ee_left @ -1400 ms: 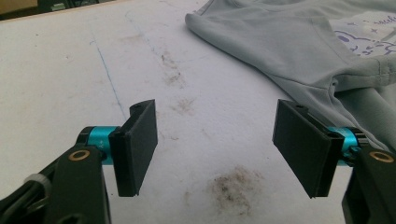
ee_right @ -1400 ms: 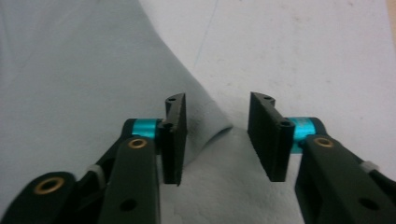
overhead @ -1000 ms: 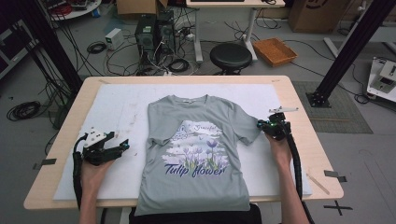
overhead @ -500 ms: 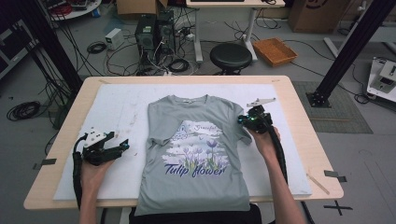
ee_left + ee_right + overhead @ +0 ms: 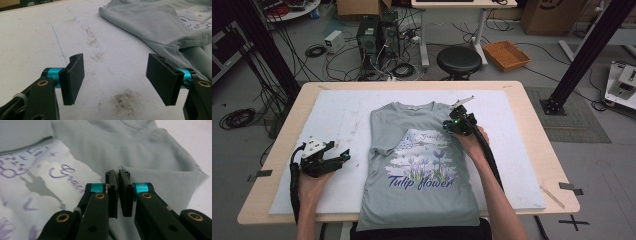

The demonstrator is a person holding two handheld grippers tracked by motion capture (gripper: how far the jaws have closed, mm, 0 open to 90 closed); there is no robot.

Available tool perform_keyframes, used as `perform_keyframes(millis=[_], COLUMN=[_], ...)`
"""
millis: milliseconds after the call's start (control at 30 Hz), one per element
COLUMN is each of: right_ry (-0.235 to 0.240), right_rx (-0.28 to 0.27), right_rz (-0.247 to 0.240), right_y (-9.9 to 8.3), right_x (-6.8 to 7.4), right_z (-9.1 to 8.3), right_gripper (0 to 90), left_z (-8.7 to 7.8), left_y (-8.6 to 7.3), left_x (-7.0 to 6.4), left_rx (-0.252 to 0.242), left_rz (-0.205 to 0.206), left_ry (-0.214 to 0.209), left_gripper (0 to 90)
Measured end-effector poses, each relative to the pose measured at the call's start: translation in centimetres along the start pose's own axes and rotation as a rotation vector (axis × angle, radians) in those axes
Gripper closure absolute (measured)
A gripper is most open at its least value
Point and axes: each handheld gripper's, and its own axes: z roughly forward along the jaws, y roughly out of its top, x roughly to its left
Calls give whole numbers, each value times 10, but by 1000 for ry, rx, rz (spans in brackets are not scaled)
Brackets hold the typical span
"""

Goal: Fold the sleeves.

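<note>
On white-padded worktop: grey cotton T-shirt with purple tulip print, flat, centred. Right gripper fingers pinch folded-in right sleeve; carry fold inward low, edge straight. Left gripper fingers wide, idle beside shirt.

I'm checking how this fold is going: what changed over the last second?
The right gripper, shut on the T-shirt's right sleeve, has carried it inward from the table's right side, folding it over the chest. The left gripper stayed open on the white mat, beside the shirt.
</note>
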Motion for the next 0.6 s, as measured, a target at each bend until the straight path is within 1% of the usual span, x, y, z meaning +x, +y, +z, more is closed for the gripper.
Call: perform_keyframes(millis=[33, 133, 233, 367, 500, 600], right_ry=[11, 20, 35, 42, 78, 104], right_rx=[5, 21, 22, 37, 45, 42], right_rz=[-9, -43, -52, -65, -58, -39], right_y=[3, 10, 15, 18, 16, 15], right_x=[3, 15, 22, 27, 29, 29], right_z=[1, 9, 17, 30, 40, 45], right_gripper=[870, 870, 870, 870, 870, 870], left_z=[0, 0, 0, 0, 0, 0], left_y=[0, 0, 0, 0, 0, 0], left_x=[0, 0, 0, 0, 0, 0], left_rx=[0, -1, -1, 0, -2, -1], left_rz=[0, 0, 0, 2, 0, 0], left_ry=[0, 1, 1, -1, 1, 0], left_gripper=[311, 311, 311, 311, 311, 311])
